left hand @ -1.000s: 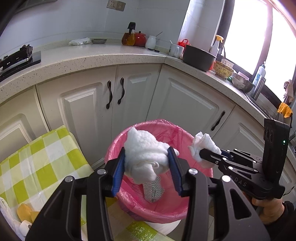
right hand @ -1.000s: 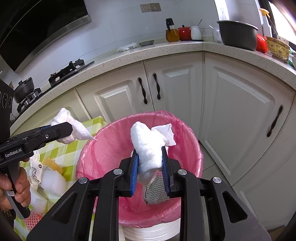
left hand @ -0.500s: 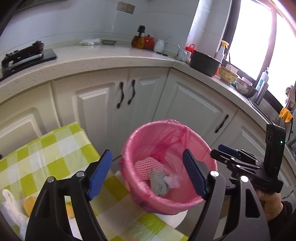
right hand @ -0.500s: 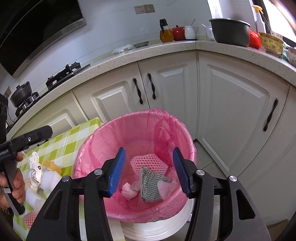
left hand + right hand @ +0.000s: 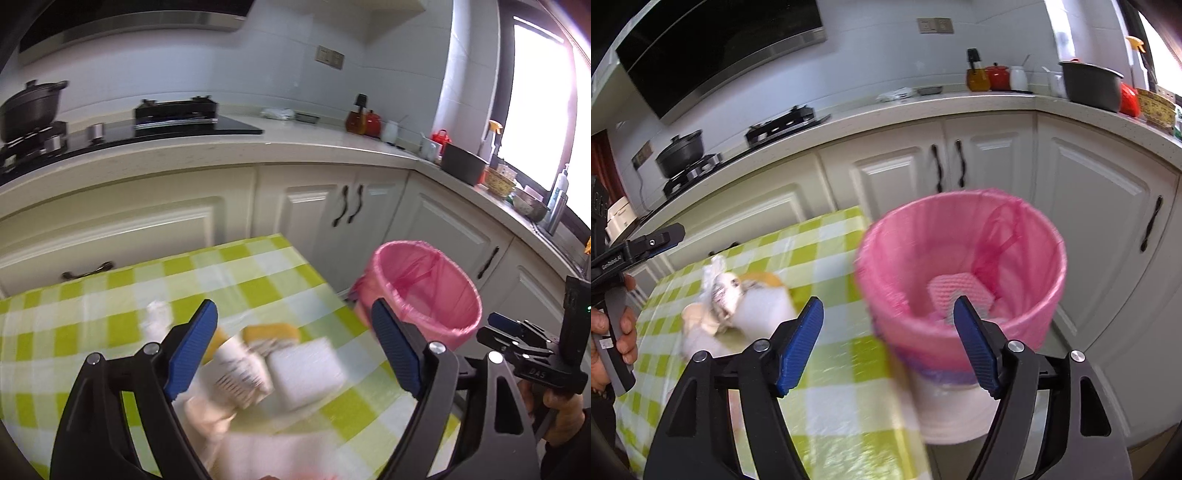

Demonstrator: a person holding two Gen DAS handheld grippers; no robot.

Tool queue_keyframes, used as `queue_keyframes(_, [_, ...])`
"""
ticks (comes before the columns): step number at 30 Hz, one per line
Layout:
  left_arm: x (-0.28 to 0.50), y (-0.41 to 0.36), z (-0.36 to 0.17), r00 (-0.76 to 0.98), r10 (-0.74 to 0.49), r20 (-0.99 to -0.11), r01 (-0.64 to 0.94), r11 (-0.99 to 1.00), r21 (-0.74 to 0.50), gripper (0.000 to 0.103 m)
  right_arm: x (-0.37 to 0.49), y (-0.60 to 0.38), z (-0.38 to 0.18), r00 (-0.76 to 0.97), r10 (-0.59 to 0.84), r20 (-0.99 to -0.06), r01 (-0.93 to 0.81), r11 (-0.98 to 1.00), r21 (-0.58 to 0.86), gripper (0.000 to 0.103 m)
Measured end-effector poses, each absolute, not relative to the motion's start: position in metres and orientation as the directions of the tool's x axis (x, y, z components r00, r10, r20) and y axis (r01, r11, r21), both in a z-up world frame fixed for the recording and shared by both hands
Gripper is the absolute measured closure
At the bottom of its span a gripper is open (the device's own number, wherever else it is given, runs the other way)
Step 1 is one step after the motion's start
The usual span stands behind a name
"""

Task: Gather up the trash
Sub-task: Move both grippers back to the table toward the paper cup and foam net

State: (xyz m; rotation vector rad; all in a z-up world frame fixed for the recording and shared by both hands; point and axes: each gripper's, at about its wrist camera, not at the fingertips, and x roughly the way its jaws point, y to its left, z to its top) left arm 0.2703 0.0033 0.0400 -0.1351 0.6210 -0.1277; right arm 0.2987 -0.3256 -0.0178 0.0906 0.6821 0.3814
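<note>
Over the table [image 5: 110,291], both grippers' fingers are opening empty, tissues gone, bin [image 5: 960,280] now aside.

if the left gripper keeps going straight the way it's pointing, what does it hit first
Most likely the pile of trash on the checked tablecloth: it lies between the left gripper's opening, empty jaws. The blur makes depth uncertain.
</note>
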Motion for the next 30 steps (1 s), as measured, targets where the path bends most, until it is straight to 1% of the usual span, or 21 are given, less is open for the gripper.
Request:
queue_keyframes(4, [0.228,0.036,0.027,0.811,-0.099,-0.577,0.008,0.987,-0.158,0.020,0.272,-0.294,-0.023,0.666,0.427,-0.611,-0.372,0.901,0.224,0.032])
queue_keyframes(5, [0.219,0.045,0.024,0.810,-0.090,-0.579,-0.009,0.986,-0.165,0.020,0.265,-0.285,-0.024,0.655,0.439,-0.615,-0.388,0.894,0.224,0.029])
queue_keyframes(11, [0.184,0.081,0.005,0.798,-0.062,-0.599,-0.074,0.977,-0.199,0.020,0.229,-0.241,-0.029,0.595,0.495,-0.633,-0.461,0.855,0.236,0.022])
queue_keyframes(14, [0.171,0.092,-0.004,0.794,-0.053,-0.606,-0.094,0.974,-0.208,0.020,0.212,-0.217,-0.034,0.562,0.519,-0.644,-0.500,0.833,0.235,0.020])
queue_keyframes(22, [0.159,0.110,-0.032,0.757,-0.073,-0.650,-0.097,0.970,-0.222,0.020,0.187,-0.172,-0.049,0.478,0.543,-0.691,-0.567,0.791,0.230,0.019])
queue_keyframes(30, [0.169,0.108,-0.057,0.712,-0.155,-0.685,-0.020,0.970,-0.241,0.021,0.181,-0.142,-0.068,0.422,0.530,-0.736,-0.595,0.774,0.217,0.019])
